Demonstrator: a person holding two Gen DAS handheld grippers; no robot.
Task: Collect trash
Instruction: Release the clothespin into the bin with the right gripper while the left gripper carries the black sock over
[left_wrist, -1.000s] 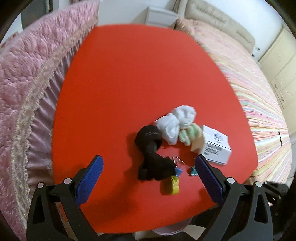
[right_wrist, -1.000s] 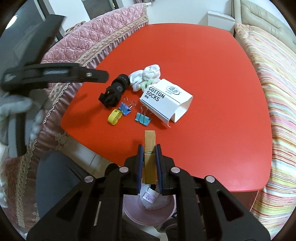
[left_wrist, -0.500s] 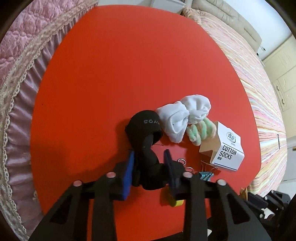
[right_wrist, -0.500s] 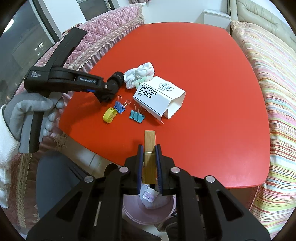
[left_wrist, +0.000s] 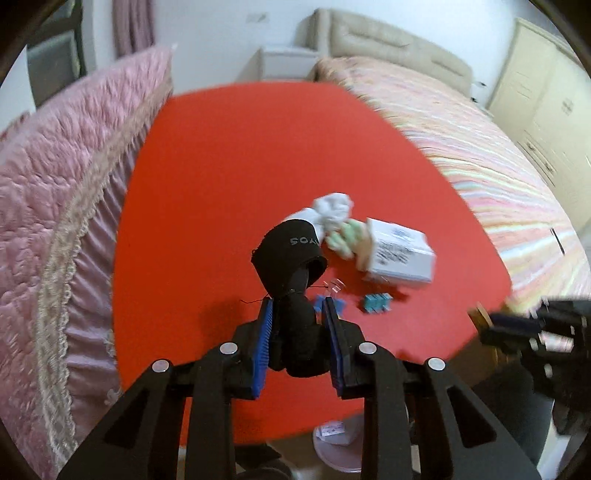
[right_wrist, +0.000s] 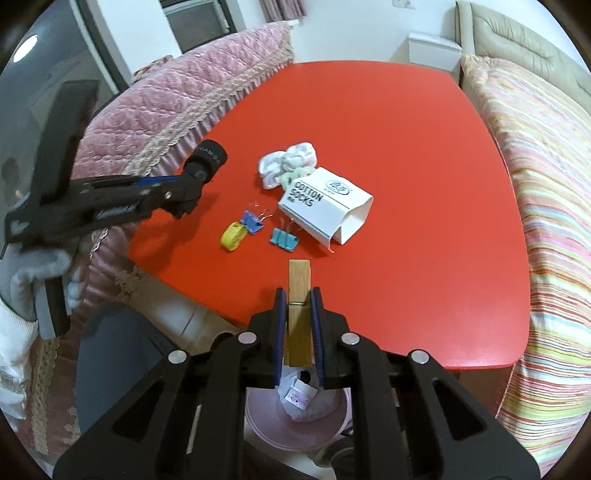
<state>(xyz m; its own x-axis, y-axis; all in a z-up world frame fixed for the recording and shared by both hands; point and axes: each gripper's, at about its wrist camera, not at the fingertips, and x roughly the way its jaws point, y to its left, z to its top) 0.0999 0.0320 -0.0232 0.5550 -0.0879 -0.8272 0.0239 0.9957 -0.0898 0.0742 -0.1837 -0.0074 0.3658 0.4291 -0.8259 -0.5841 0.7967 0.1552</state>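
Note:
My left gripper is shut on a black sock and holds it lifted above the red table; it also shows in the right wrist view with the sock. My right gripper is shut on a wooden clothespin over the table's near edge, above a pink trash bin. On the table lie a white cotton-socks box, white and green socks, two blue binder clips and a yellow tape roll.
A pink quilted bed borders the table on the left and a striped bed on the right. A white nightstand stands behind. The bin also shows below the table edge in the left wrist view.
My left gripper closed on the black sock and lifted it off the table toward the left. My right gripper stayed put, still holding the clothespin.

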